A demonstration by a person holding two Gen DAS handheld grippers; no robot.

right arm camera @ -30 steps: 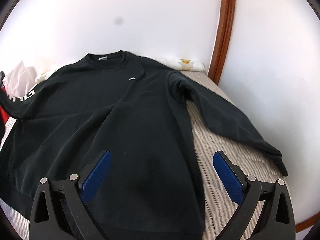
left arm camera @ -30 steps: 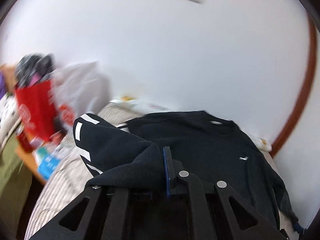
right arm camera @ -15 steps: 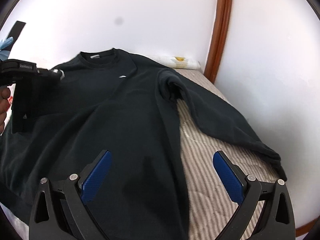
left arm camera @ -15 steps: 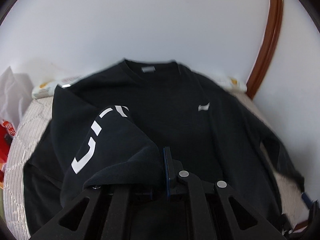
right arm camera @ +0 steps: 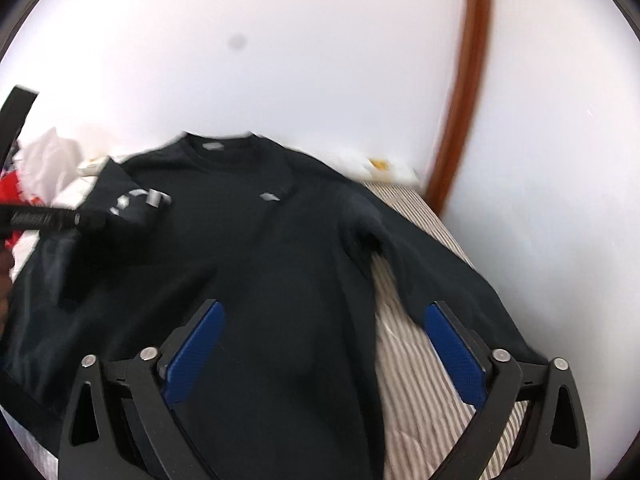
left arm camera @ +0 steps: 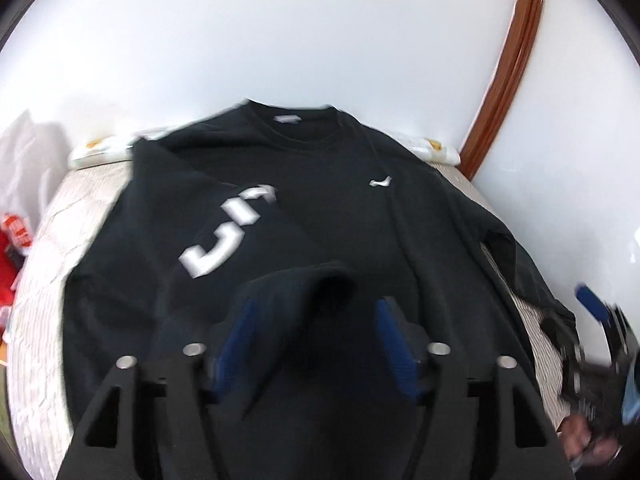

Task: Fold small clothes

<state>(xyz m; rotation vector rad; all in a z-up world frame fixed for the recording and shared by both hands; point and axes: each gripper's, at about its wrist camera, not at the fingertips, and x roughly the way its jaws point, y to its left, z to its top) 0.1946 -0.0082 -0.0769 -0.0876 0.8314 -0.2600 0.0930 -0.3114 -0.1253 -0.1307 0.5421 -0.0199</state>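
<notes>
your left gripper (left arm camera: 314,344) stands parted, lettered sleeve (left arm camera: 228,248) folded across the sweatshirt (right arm camera: 260,280). your right gripper (right arm camera: 320,356) gapes wide — other sleeve (right arm camera: 452,280) unfolded.

Little could be read. Large white block letters ran along the folded-over sleeve (left arm camera: 228,236) of the black sweatshirt (left arm camera: 344,216), but motion blur and the fold left only fragments that could not be made out as a word; in the right wrist view the same lettering showed as a few smeared white strokes. A small white logo mark (left arm camera: 380,182) sat on the chest, with no legible characters. A pale neck label (left arm camera: 287,119) inside the collar was too small to read. Pale printing on the left gripper's body (right arm camera: 32,219), seen from the right wrist camera, was blurred beyond reading.
</notes>
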